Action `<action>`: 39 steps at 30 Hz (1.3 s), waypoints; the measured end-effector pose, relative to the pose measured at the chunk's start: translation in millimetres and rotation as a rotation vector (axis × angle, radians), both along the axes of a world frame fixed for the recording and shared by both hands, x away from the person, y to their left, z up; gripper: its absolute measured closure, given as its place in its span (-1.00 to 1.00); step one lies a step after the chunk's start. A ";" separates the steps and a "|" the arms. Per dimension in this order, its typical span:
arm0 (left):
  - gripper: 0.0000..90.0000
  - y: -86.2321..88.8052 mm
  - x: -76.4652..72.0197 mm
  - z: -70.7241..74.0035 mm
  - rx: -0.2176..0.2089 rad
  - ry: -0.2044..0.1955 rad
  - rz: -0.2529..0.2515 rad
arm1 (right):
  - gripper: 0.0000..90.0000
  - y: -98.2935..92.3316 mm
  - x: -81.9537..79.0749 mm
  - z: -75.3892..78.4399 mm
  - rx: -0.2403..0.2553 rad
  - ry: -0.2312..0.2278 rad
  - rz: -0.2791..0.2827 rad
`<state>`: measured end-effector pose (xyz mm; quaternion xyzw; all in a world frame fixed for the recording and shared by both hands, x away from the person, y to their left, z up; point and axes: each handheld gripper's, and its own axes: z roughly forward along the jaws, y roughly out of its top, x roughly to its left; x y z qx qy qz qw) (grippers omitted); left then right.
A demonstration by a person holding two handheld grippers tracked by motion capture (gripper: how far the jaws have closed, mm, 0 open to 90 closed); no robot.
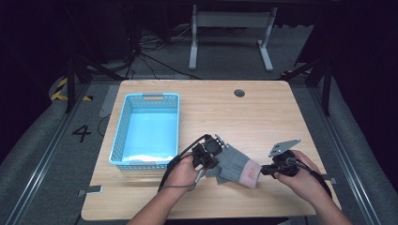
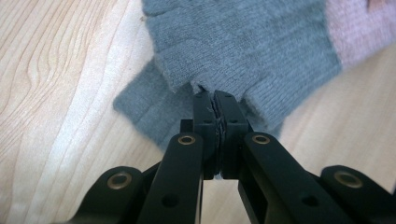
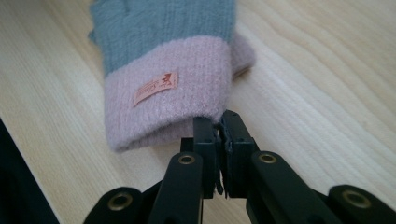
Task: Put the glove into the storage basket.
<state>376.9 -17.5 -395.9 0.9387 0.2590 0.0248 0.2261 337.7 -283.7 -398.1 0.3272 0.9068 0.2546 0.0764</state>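
Note:
A grey knit glove [image 1: 233,165] with a pink cuff [image 1: 252,174] lies on the wooden table near the front edge. In the left gripper view its grey finger end [image 2: 243,42] spreads out ahead, and a second grey knit layer [image 2: 140,109] shows beneath it. My left gripper [image 2: 215,96] is shut on the edge of that finger end; the high view has it [image 1: 214,162] at the glove's left side. My right gripper [image 3: 219,120] is shut on the rim of the pink cuff [image 3: 163,98], which bears a small orange label [image 3: 155,87]. In the high view it [image 1: 264,170] sits at the glove's right.
A light blue plastic basket [image 1: 121,136] stands at the left of the table [image 1: 244,117], just left of my left hand. A round cable hole [image 1: 239,93] is at the table's far side. Table legs and cables lie on the floor beyond.

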 end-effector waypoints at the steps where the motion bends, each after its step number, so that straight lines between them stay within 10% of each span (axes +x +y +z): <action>1: 0.97 1.4 -1.5 1.8 0.000 -0.003 -0.003 | 0.92 -0.9 0.7 1.3 0.003 -0.004 -0.005; 39: 0.97 16.4 -23.1 1.6 0.064 0.077 0.011 | 0.93 21.3 45.5 -8.7 0.018 -0.025 0.029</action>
